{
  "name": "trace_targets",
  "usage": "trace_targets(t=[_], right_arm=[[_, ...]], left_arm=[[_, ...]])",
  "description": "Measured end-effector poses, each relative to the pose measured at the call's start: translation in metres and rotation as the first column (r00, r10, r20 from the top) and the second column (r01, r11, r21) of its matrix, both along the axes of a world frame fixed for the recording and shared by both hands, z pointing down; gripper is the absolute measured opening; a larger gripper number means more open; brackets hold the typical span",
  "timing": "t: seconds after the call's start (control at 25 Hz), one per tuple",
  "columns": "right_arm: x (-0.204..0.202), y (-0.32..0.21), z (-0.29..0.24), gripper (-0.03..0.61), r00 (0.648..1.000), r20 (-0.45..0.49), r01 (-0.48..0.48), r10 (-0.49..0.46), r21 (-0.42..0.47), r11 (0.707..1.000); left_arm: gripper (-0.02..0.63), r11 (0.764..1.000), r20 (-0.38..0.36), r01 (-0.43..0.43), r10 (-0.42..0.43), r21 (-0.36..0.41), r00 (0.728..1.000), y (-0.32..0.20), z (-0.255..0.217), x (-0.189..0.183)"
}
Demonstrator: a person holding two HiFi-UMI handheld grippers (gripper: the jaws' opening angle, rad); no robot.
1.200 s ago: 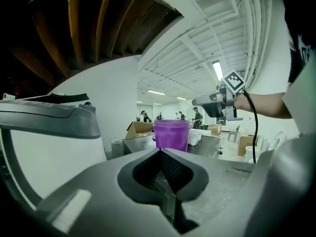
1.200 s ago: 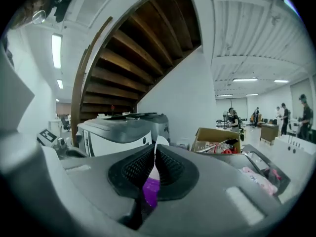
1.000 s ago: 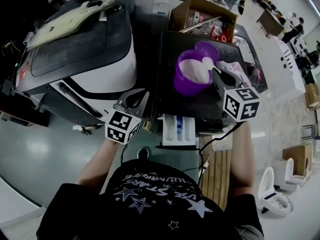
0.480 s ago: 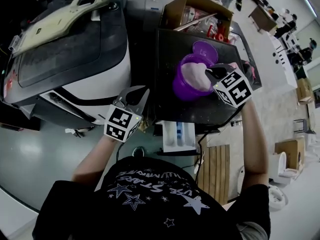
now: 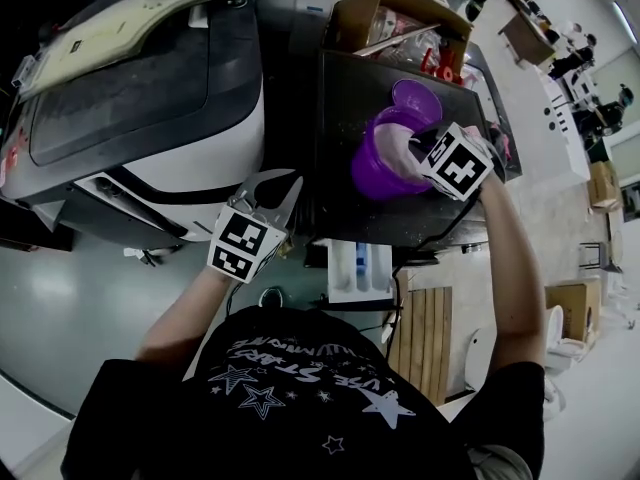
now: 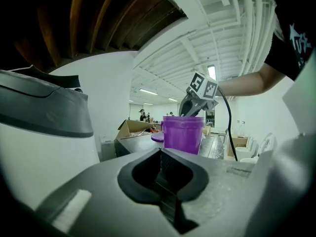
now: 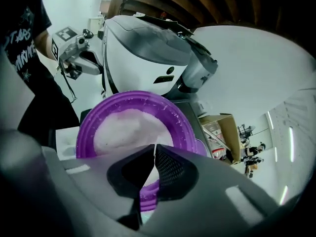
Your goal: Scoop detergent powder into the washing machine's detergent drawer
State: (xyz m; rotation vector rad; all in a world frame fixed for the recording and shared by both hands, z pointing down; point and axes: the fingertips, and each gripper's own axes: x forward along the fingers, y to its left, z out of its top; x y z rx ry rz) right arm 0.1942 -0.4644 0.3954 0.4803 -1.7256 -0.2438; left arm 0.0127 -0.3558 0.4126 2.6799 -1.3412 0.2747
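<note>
1. Pointing down into the purple tub [image 5: 368, 173], the right gripper [image 7: 154, 147] hangs over the tub's right rim, above the white powder [image 7: 123, 130].
2. Its jaws are pressed together at the tips. Whether anything thin is pinched between them cannot be told.
3. The tub stands on the black top of the washing machine [image 5: 340, 108], toward its right edge, and is filled with powder to well below the rim.
4. A purple lid [image 5: 415, 95] lies just behind the tub, nearer the far edge.
5. The white detergent drawer [image 5: 358, 268] sticks out from the machine's near edge, open, well apart from both grippers.
6. The left gripper [image 6: 161, 154] is held in the air off the near left corner of the top, its jaws closed on nothing and aimed level at the tub.
7. A cardboard box [image 5: 365, 13] of odds and ends sits beyond the far edge.
8. A second machine [image 5: 200, 138], white and grey, stands to the left.
</note>
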Motion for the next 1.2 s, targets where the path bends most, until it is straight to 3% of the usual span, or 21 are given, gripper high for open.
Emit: trace_targets(t=[0.2,0.44,0.8,1.2], right_arm=[[-0.001,0.010,0.007,0.034,1.000,0.010,-0.025,0.026,-0.098,0.995],[-0.001,0.021,0.012,0.034,0.993,0.052,-0.095,0.110,-0.231,0.968],[-0.006,0.026,0.011,0.035,0.959,0.139,-0.178,0.247,-0.385,0.906],[-0.012,0.028,0.002,0.034,0.906,0.228,-0.188,0.358,-0.540,0.820]], left_arm=[[0.002,1.000,-0.001,-0.008,0.008,-0.001,1.000,0.000,0.003,0.000],[0.002,1.000,-0.010,-0.012,0.012,0.006,1.000,0.002,0.004,0.003],[0.002,1.000,-0.011,-0.010,0.010,0.013,1.000,0.007,0.006,0.001],[0.002,1.000,0.003,-0.012,0.012,0.023,1.000,0.004,0.007,0.000]])
